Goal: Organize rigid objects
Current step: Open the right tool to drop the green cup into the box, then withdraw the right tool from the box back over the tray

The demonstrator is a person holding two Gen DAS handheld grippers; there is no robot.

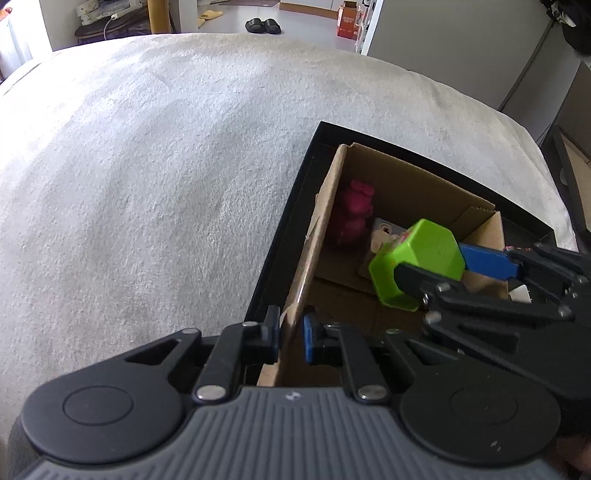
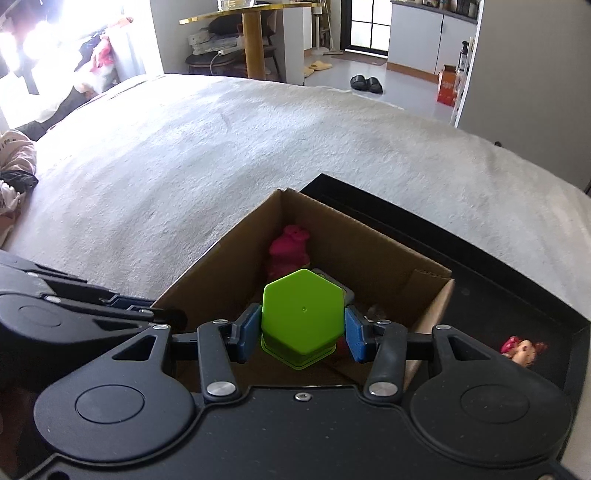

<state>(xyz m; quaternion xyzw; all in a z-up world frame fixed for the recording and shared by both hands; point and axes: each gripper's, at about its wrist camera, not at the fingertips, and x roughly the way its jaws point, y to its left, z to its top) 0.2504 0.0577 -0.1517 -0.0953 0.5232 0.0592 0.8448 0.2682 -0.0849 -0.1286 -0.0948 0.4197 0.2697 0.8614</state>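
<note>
An open cardboard box (image 1: 406,177) (image 2: 369,236) stands inside a black tray (image 1: 291,206) (image 2: 480,266) on the white bed cover. My left gripper (image 1: 291,332) is shut on the box's near left wall, one pad on each side of the cardboard. Above the box's inside hangs a green hexagonal cup (image 1: 417,266) (image 2: 301,317), upside down, with my right gripper (image 2: 301,332) (image 1: 436,273) shut on its sides. A pink toy figure (image 1: 354,214) (image 2: 288,251) and a grey item lie in the box.
A small red and tan toy (image 2: 521,349) lies in the tray to the right of the box. The white bed cover (image 1: 166,166) spreads to the left and beyond. Black slippers (image 1: 263,26), an orange carton (image 1: 347,18) and furniture stand on the floor past the bed.
</note>
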